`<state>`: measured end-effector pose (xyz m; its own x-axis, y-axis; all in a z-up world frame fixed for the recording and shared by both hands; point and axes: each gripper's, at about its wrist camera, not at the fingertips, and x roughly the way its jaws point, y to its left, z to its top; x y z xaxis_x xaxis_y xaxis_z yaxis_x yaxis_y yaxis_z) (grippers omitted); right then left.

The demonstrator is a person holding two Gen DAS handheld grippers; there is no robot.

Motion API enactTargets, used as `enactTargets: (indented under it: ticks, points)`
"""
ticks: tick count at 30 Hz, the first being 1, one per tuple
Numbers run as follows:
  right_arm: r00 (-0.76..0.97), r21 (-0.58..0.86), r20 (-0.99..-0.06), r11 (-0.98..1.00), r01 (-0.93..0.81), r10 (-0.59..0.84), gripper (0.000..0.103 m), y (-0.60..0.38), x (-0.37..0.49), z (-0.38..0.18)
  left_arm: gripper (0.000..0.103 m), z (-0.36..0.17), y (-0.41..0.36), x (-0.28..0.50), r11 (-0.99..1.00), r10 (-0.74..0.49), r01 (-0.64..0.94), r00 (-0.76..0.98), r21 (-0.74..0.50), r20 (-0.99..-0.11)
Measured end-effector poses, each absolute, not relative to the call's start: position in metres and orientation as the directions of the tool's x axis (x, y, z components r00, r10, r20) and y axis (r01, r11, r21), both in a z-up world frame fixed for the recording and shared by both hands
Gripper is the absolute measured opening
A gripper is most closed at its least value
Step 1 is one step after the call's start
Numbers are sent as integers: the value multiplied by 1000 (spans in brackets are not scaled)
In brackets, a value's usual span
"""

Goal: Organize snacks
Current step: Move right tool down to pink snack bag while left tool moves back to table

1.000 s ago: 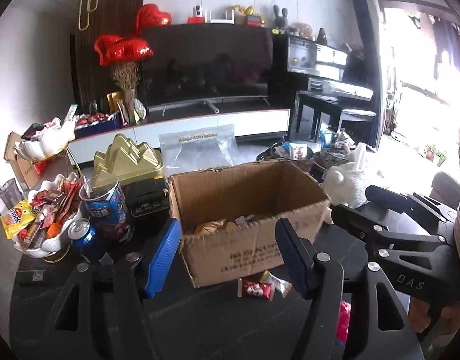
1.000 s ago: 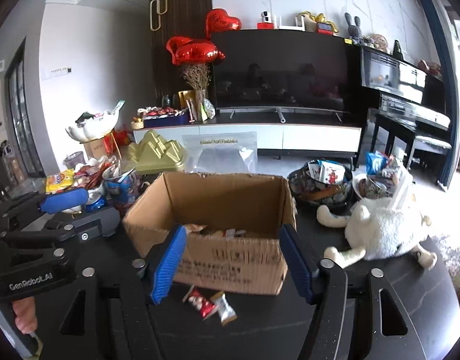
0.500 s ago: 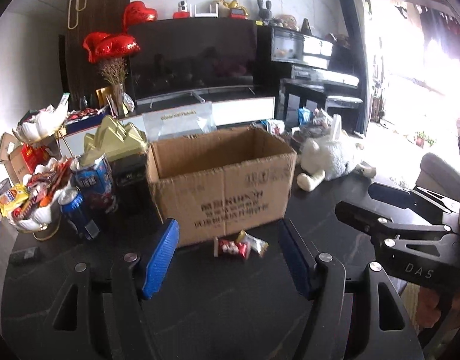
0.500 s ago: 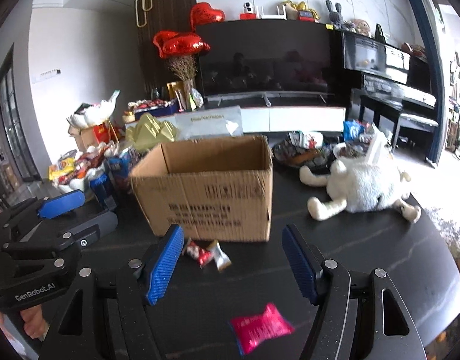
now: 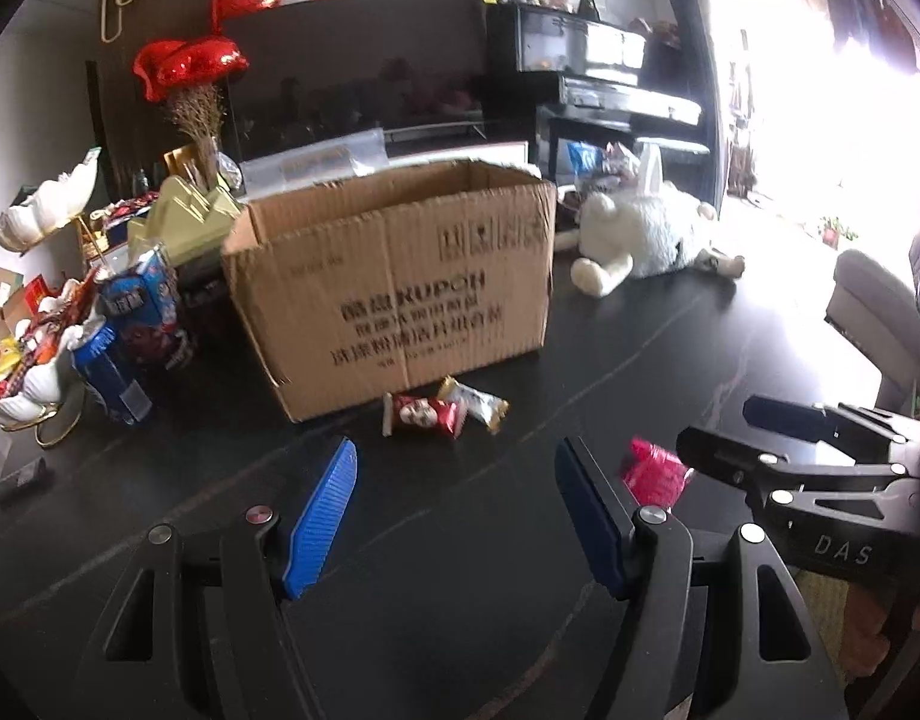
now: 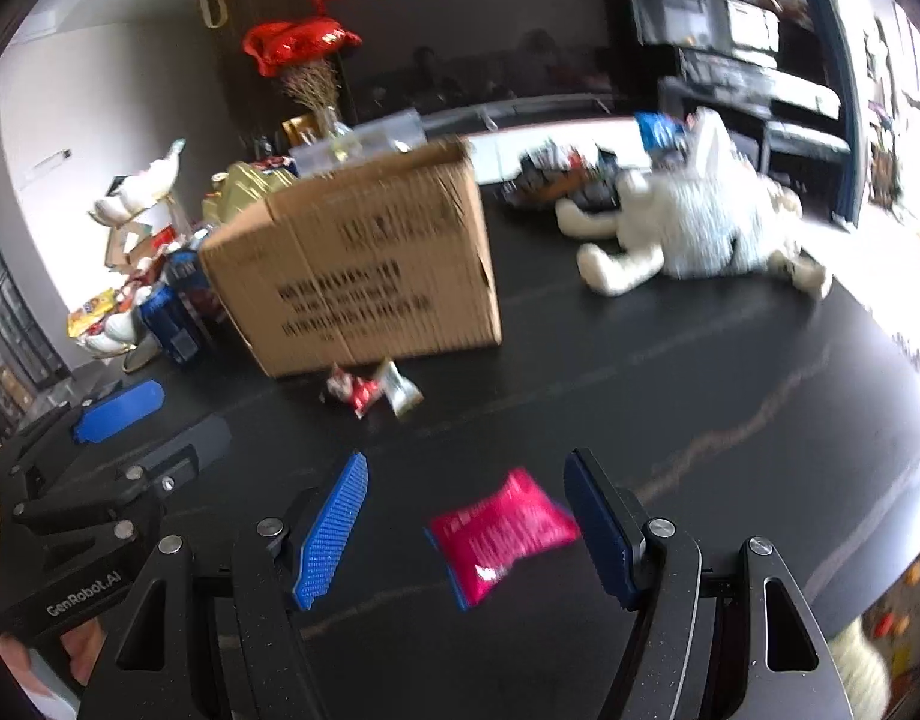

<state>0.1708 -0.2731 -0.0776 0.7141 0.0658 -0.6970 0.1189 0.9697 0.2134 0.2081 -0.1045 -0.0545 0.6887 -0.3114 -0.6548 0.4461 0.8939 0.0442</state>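
Right gripper [image 6: 466, 516]: jaws spread wide, holding nothing. A pink snack packet [image 6: 505, 534] lies flat on the black table [image 6: 700, 396] between the two blue pads, nearer the right-hand one; whether it touches that pad cannot be told.

Left gripper [image 5: 456, 510]: jaws likewise spread wide and empty, with only bare tabletop between the pads. In this view the pink packet sits just beyond the right-hand pad, beside the other gripper's fingers.

Middle distance: a red wrapped snack [image 5: 420, 414] and a gold-and-white wrapped snack [image 5: 478, 402] lie side by side on the table, just in front of the cardboard box [image 5: 393, 288]. The box stands upright with its top open; its contents are hidden by the front wall in both views.

Left of the box: a blue can [image 5: 108, 378] and a blue snack pack [image 5: 141, 306] stand close together, next to a white bowl on a stand [image 5: 45, 372] heaped with assorted wrapped snacks.

Right of the box: a white plush toy [image 5: 646, 234] lies on the table. Behind it, a dark basket [image 6: 556, 180] holds mixed packets; details are blurred.
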Motion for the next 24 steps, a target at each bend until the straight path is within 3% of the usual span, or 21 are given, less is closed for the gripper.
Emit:
enactTargets:
  ticks: [8, 24]
  points:
    - [651, 262, -754, 949, 177, 86, 69, -286, 174, -119, 68, -79, -117, 211, 878, -309, 476, 649, 54, -695]
    - [601, 288, -789, 942, 172, 131, 69, -282, 197, -143, 68, -96, -110, 225, 896, -276, 441, 645, 52, -712]
